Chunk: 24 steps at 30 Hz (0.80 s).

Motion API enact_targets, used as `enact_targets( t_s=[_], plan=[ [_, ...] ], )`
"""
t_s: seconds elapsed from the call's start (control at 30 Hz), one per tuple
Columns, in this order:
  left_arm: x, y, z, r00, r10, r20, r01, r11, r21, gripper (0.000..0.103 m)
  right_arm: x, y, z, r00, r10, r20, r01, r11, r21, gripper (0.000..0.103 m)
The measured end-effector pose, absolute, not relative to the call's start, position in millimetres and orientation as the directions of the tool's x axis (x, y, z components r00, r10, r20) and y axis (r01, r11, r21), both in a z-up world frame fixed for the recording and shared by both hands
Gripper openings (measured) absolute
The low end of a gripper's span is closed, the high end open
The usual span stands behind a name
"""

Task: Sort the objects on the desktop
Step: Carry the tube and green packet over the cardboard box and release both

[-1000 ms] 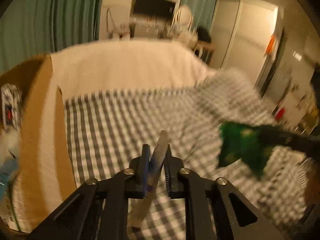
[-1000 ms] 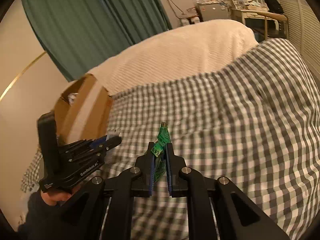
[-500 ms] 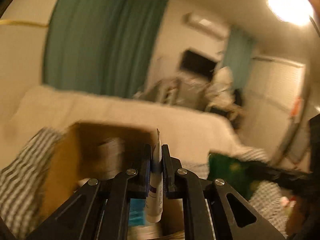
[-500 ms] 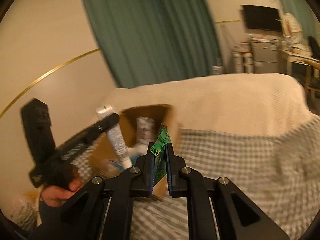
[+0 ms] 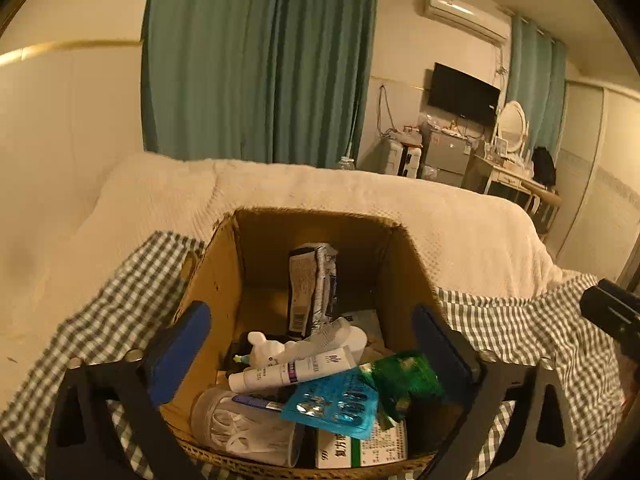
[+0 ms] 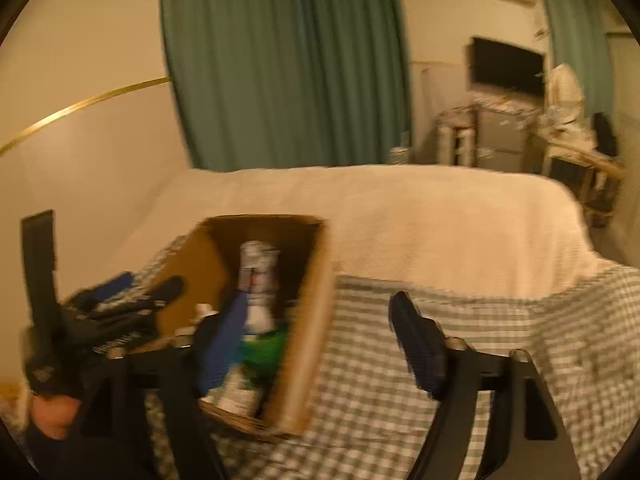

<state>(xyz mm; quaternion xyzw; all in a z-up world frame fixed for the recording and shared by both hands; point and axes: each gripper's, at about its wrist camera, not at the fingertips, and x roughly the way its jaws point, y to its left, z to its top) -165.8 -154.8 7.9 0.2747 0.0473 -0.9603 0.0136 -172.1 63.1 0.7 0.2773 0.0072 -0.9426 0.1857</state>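
Observation:
An open cardboard box (image 5: 224, 264) stands on a checked cloth and holds several items. A white tube (image 5: 294, 372) lies across the pile, a green packet (image 5: 404, 376) sits at its right, a blue blister pack (image 5: 334, 404) in front. My left gripper (image 5: 310, 344) is open and empty over the box mouth. My right gripper (image 6: 320, 344) is open and empty just right of the box (image 6: 316, 320); the green packet (image 6: 264, 346) lies inside. The left gripper (image 6: 120, 320) shows at the left in that view.
A silver foil pack (image 5: 312, 284) stands upright in the box. A clear jar (image 5: 244, 428) and a medicine carton (image 5: 360, 448) lie at its front. A cream blanket (image 5: 360, 200) covers the bed behind. The checked cloth (image 6: 460, 400) spreads to the right of the box.
Both grippers swung to the box and opened. The left let go of the white tube and the right let go of the green packet; both now lie in the box.

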Motion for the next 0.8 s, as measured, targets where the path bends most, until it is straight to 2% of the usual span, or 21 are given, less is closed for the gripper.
enact_targets(
  t_s=[0.13,0.2,0.3,0.43,0.67,0.8],
  plan=[
    [-151.0,-138.9,21.4,-0.863,-0.023,-0.505,0.058,-0.997,-0.055,0.103,-170.2,82.8,1.0,-0.794,-0.285,-0.536,0.291,-0.954,0.075,0.103],
    [-146.1,-131.1,21.9,-0.853,-0.069,-0.518,0.103,-0.994,-0.039,0.103,-169.5,86.7,-3.2,-0.79,-0.26,-0.555,0.274,-0.96,0.06,0.103],
    [-135.2,-119.3,15.1,-0.853,-0.017,-0.521,0.067,-0.995,-0.078,0.103,-166.5,91.5,-21.7,-0.773,-0.223,-0.594,0.245,-0.969,0.046,0.102],
    [-127.3,-108.1,-2.0,-0.847,-0.036,-0.53,0.078,-0.995,-0.056,0.103,-166.5,102.4,-46.4,-0.743,-0.233,-0.628,0.22,-0.97,0.1,0.102],
    [-136.1,-99.4,-16.1,-0.83,-0.006,-0.557,0.045,-0.997,-0.056,0.103,-172.9,103.9,-57.1,-0.731,-0.219,-0.646,0.201,-0.974,0.103,0.102],
    [-143.4,-94.2,-29.7,-0.799,-0.003,-0.602,0.034,-0.999,-0.039,0.103,-176.4,104.5,-62.1,-0.728,-0.214,-0.651,0.189,-0.976,0.11,0.102]
  ],
)
